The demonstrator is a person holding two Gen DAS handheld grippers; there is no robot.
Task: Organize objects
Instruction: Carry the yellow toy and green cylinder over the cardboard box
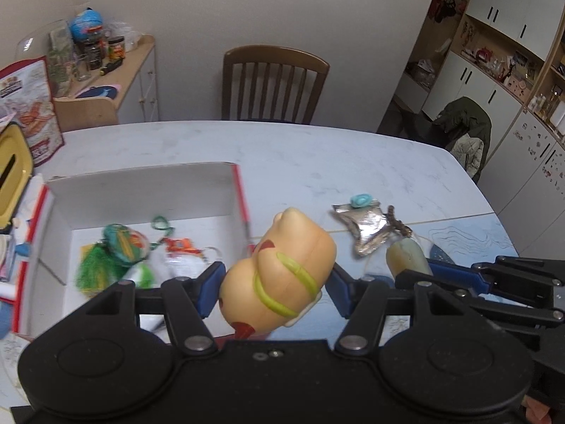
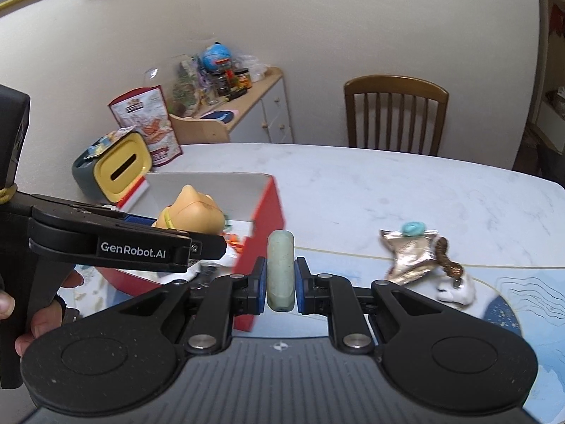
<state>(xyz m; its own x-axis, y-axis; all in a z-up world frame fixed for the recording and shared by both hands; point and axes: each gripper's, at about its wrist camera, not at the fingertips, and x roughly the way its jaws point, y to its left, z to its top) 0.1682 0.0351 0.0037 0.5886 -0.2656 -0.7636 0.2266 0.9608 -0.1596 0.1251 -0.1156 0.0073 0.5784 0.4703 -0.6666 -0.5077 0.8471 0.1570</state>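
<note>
Two grippers are working over the white marble table. The left gripper is holding a peach-coloured plastic toy figure with yellow-green bands between its blue pads, which are spread fairly wide and touching the toy on both sides. It is hanging just beside the right wall of the open white cardboard box with red outer sides, near its front corner. Inside the box a green tassel charm and an orange-and-white keychain are lying on the floor.

The right gripper is pinching a pale green oblong stone-like piece, standing upright, between pads that are nearly closed. It is hovering to the right of the box's red wall.

Further right, a crumpled silver foil pouch with a turquoise cap is lying on the table, touching a brown beaded strand. A brown wooden chair is standing behind the table.
</note>
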